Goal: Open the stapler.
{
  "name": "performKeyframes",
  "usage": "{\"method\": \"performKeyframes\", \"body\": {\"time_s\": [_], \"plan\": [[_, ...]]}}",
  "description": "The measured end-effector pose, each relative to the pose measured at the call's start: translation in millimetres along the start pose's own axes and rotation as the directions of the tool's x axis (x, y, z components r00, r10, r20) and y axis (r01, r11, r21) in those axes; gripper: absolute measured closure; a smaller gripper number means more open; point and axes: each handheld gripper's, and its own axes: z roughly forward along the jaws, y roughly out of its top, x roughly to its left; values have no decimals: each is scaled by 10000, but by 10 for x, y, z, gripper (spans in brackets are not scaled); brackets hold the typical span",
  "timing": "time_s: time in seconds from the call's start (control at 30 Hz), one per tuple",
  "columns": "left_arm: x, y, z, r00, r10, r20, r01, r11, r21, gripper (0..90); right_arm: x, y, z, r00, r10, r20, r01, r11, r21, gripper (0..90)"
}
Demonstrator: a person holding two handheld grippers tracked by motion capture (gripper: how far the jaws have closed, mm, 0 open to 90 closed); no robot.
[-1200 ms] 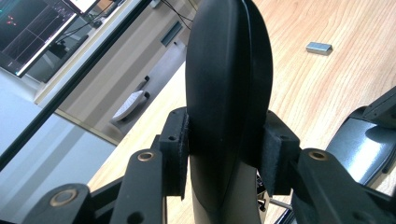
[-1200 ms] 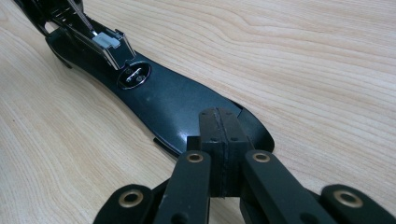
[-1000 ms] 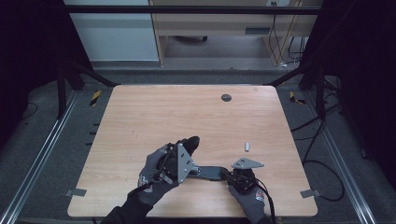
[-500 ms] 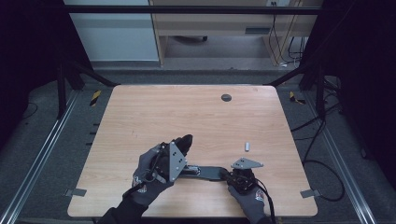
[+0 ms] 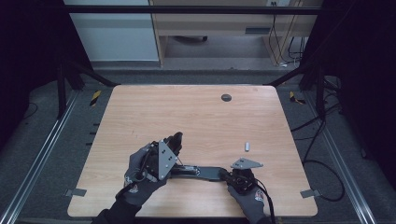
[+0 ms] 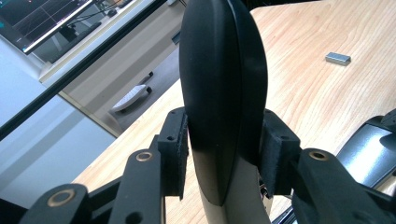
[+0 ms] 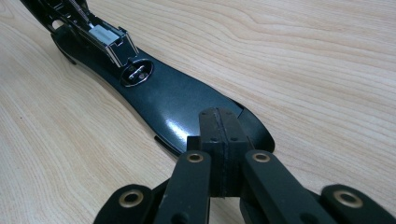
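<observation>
Clamped on a glossy black, oval-ended plastic shell (image 6: 223, 93), the left gripper (image 5: 163, 156) sits near the front edge of the light wooden table (image 5: 187, 116), its padded jaws pressing the shell's two sides as seen in the left gripper view, with the shell standing up between them. From the high view a gloved left hand (image 5: 140, 175) carries this gripper, a grey three-cornered plate on top. Just to its right lies a long, flat black plastic body with an exposed metal socket and small connector (image 7: 154, 93), stretched across the tabletop between the two hands. At its right end the right gripper (image 5: 240, 176) has its jaws pressed together, tips resting on or pinching the rounded end of that flat body; which of the two cannot be told. Farther right and beyond it, a small grey metal block (image 5: 247, 146) lies alone on the wood, and a dark round grommet (image 5: 226, 97) sits near the table's far edge.
</observation>
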Motion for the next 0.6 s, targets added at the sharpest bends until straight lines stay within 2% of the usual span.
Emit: {"method": "performKeyframes", "body": {"time_s": [0.3, 0.6], "plan": [[60, -43, -45, 9998, -192, -79, 192, 9998, -33, 577, 5, 1, 0, 10000, 27, -59, -26, 10000, 34, 900], [151, -109, -100, 9980, -623, -123, 622, 9980, -126, 574, 9, 0, 2, 10000, 29, -81, -29, 10000, 35, 900]]}}
